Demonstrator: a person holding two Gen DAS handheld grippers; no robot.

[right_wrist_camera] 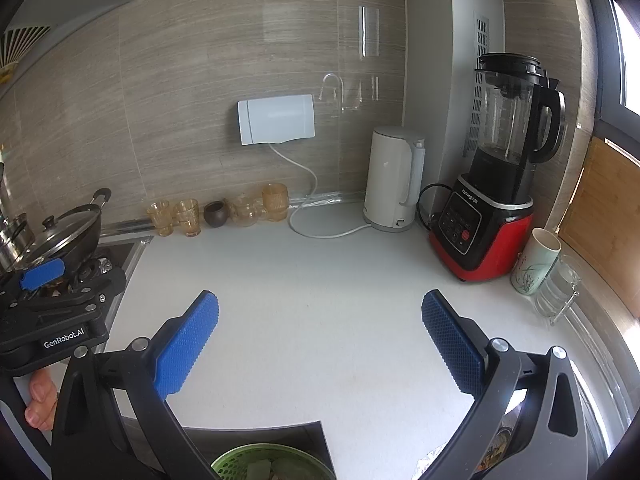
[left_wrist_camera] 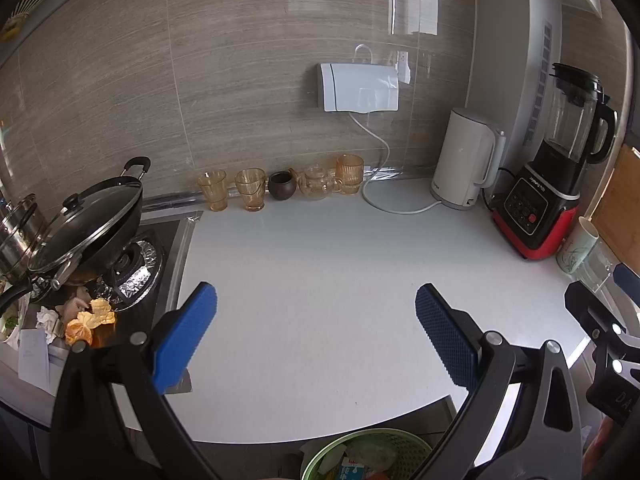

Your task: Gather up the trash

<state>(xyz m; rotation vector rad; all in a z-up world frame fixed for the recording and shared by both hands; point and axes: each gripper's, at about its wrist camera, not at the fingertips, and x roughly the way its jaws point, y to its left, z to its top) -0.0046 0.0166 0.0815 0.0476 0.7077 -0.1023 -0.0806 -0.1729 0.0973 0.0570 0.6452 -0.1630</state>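
Note:
Orange peels (left_wrist_camera: 90,322) and crumpled white tissue (left_wrist_camera: 48,318) lie in a heap by the stove, left of my left gripper (left_wrist_camera: 316,304). That gripper hovers open over the white counter (left_wrist_camera: 312,256) with nothing between its blue pads (left_wrist_camera: 188,332). A green bin (left_wrist_camera: 368,456) holding scraps and a small carton sits below the counter's front edge; it also shows as the green bin (right_wrist_camera: 272,464) in the right wrist view. My right gripper (right_wrist_camera: 320,312) is open and empty above the counter. The left gripper's body (right_wrist_camera: 52,304) shows at that view's left, with a hand (right_wrist_camera: 40,400) under it.
A lidded wok (left_wrist_camera: 92,216) and steel pot (left_wrist_camera: 18,236) sit on the stove (left_wrist_camera: 140,264). Amber glasses (left_wrist_camera: 250,188), a small teapot and a dark cup line the back wall. A white kettle (right_wrist_camera: 394,180), red blender (right_wrist_camera: 496,200), mug (right_wrist_camera: 534,266) and glass jar stand at right.

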